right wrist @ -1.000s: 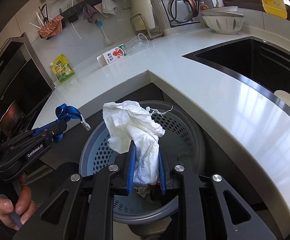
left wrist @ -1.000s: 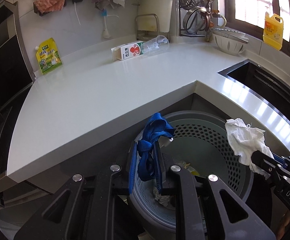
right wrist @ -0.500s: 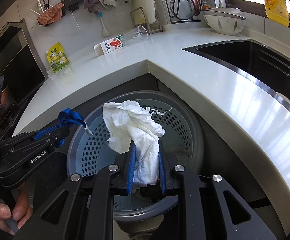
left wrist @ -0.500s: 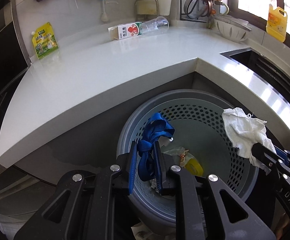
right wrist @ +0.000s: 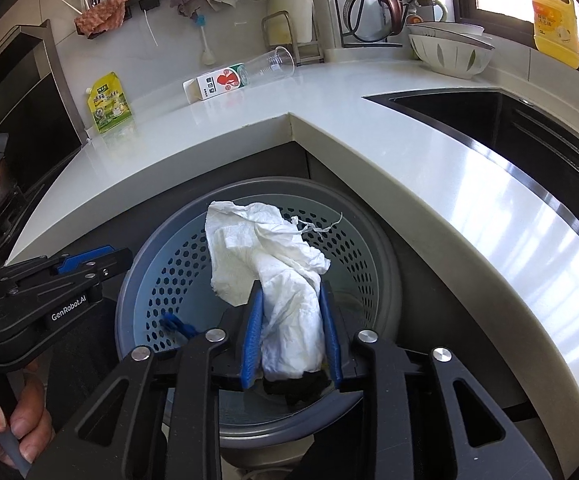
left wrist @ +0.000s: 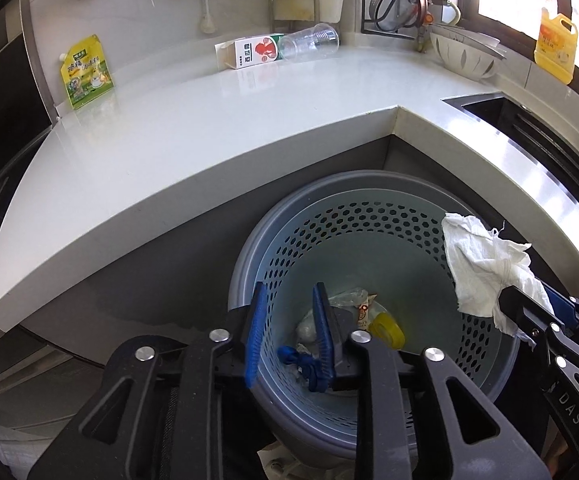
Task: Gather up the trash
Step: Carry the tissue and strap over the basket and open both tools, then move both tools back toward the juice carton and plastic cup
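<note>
A grey perforated trash bin (left wrist: 369,184) stands below the counter corner; it also shows in the right wrist view (right wrist: 385,280). My left gripper (left wrist: 289,320) is open over the bin, and a blue strap (left wrist: 305,364) lies loose inside it among wrappers. My right gripper (right wrist: 291,334) is shut on a crumpled white tissue (right wrist: 273,256) and holds it over the bin; the tissue also shows in the left wrist view (left wrist: 485,272). A milk carton (left wrist: 249,52), a clear plastic cup (left wrist: 309,44) and a yellow pouch (left wrist: 85,72) lie on the white counter (left wrist: 209,128).
A sink (right wrist: 489,120) is sunk into the counter on the right. A white colander (right wrist: 449,54) and a yellow detergent bottle (right wrist: 555,24) stand behind it. A dish rack (right wrist: 369,8) is at the back. A dark oven (right wrist: 17,112) is on the left.
My left gripper has opened and the blue strap has dropped into the bin. My right gripper still holds the tissue, now lower over the bin.
</note>
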